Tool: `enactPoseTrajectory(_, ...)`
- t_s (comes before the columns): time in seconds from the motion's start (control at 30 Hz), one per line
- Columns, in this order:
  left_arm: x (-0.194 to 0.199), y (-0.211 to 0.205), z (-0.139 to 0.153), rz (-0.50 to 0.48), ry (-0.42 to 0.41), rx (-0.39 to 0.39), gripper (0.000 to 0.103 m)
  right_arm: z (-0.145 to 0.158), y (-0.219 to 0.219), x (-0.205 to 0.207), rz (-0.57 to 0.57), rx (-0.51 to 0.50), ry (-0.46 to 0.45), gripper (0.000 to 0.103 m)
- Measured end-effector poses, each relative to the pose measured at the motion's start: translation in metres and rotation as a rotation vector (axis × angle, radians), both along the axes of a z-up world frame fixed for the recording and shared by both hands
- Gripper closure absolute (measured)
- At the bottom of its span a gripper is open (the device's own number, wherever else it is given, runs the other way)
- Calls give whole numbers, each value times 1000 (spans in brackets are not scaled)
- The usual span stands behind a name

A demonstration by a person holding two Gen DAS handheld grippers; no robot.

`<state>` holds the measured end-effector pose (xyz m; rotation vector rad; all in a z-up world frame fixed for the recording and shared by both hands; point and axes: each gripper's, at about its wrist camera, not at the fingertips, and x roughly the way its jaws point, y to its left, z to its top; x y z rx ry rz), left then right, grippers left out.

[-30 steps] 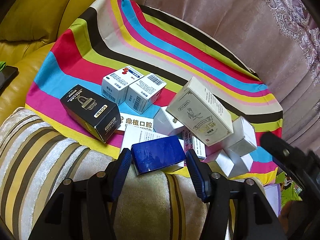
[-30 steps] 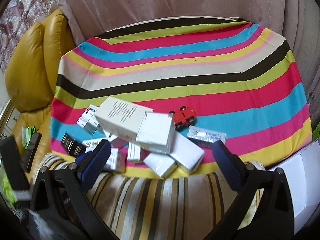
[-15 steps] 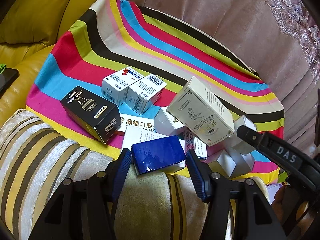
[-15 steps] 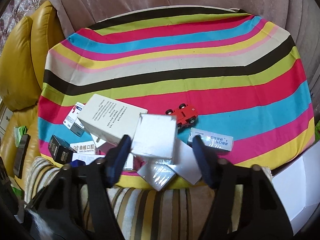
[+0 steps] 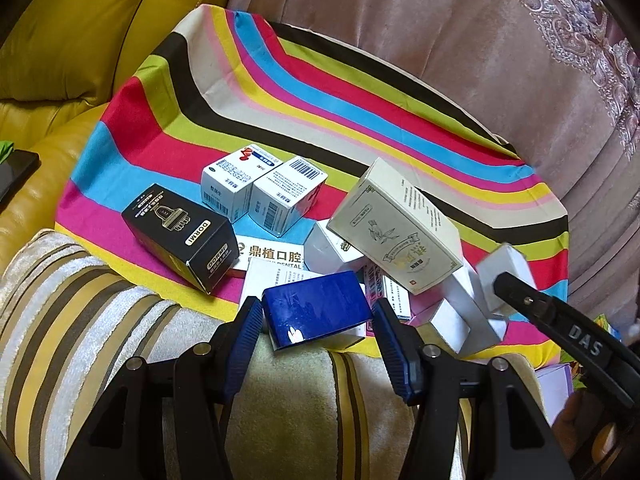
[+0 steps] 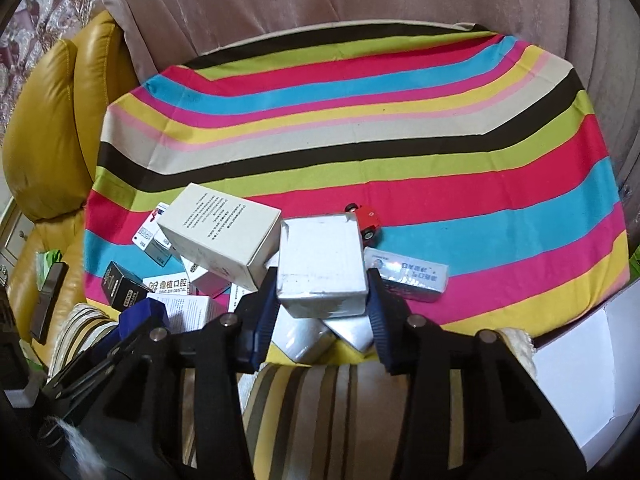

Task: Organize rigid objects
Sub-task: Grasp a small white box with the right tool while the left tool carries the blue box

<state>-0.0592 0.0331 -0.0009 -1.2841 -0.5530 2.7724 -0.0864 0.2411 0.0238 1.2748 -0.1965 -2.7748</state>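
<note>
A heap of small boxes lies at the near edge of a striped cloth (image 6: 360, 120). My left gripper (image 5: 316, 306) is shut on a glossy blue box (image 5: 320, 300) at the heap's near edge. My right gripper (image 6: 322, 280) has its jaws closing on a white box (image 6: 320, 248) on top of the heap, with both pads against the box's sides. The left wrist view shows that same white box (image 5: 504, 272) at the tip of a black finger (image 5: 532, 304). A cream box (image 5: 396, 228) leans on the heap, with a black DORMI box (image 5: 180, 232) to the left.
Two white medicine boxes (image 5: 260, 192) stand behind the heap. A red toy car (image 6: 366, 220) and a silvery flat box (image 6: 408, 276) lie to the right. A striped cushion (image 5: 80, 320) is in front, an open white carton (image 6: 580, 360) at right, and a yellow sofa (image 5: 80, 20) at left.
My right gripper came forward and down over the heap, and its jaws narrowed from wide open onto the white box. The left gripper and blue box stayed put.
</note>
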Motion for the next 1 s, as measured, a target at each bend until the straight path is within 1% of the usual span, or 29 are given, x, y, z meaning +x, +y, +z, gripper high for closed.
enactPoseTrajectory(0.17,4,5,7,-5,23,-32,45,1,6,15,11,-14,-2,57)
enactPoseTrajectory(0.27,8,12,16,-14,47,-61,45,2,18,26,3,-39,-2,57)
enactPoseTrajectory(0.43,15,26,26,-46,61,-75,45,4,33,42,-6,-49,-16,57)
enactPoseTrajectory(0.7,28,73,38,-162,83,-110,45,6,65,71,-42,-81,-25,57)
enactPoseTrajectory(0.77,31,88,39,-198,83,-117,45,7,78,78,-59,-103,-28,57)
enactPoseTrajectory(1.0,41,129,43,-308,82,-132,45,7,112,97,-126,-112,-25,57)
